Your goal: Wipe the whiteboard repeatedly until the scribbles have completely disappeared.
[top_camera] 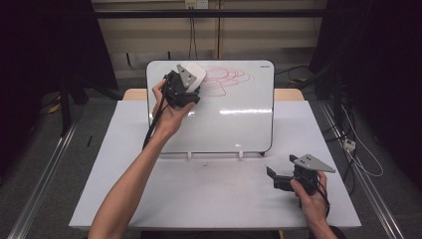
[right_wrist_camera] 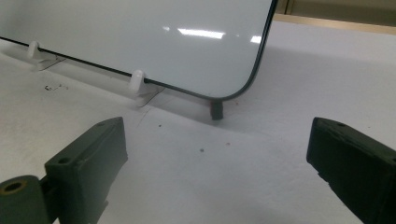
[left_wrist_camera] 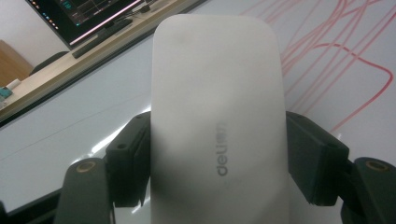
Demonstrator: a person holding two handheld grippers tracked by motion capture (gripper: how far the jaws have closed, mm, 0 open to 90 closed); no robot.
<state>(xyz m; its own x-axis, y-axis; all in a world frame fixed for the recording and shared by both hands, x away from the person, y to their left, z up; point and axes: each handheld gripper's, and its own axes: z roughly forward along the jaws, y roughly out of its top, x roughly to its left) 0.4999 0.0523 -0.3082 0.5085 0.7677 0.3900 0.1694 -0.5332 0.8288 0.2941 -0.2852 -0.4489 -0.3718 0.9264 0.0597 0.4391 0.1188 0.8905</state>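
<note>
A whiteboard (top_camera: 234, 119) leans on small stands at the back of the table, with red scribbles (top_camera: 226, 79) near its top. My left gripper (top_camera: 191, 82) is held up against the board's upper left part, shut on a white eraser (left_wrist_camera: 217, 116) whose flat back faces the camera. Red lines (left_wrist_camera: 345, 60) lie to the eraser's right in the left gripper view. My right gripper (top_camera: 273, 179) rests low on the table at the front right, open with nothing between its jaws. In the right gripper view the board's lower corner (right_wrist_camera: 233, 88) stands ahead of that gripper (right_wrist_camera: 215, 158).
The white table (top_camera: 209, 194) carries the board on two white clips (right_wrist_camera: 136, 81). Small specks of dust lie on the tabletop in front of the board. Dark curtains and cables surround the table, and a monitor (left_wrist_camera: 88, 16) is reflected or seen beyond the board.
</note>
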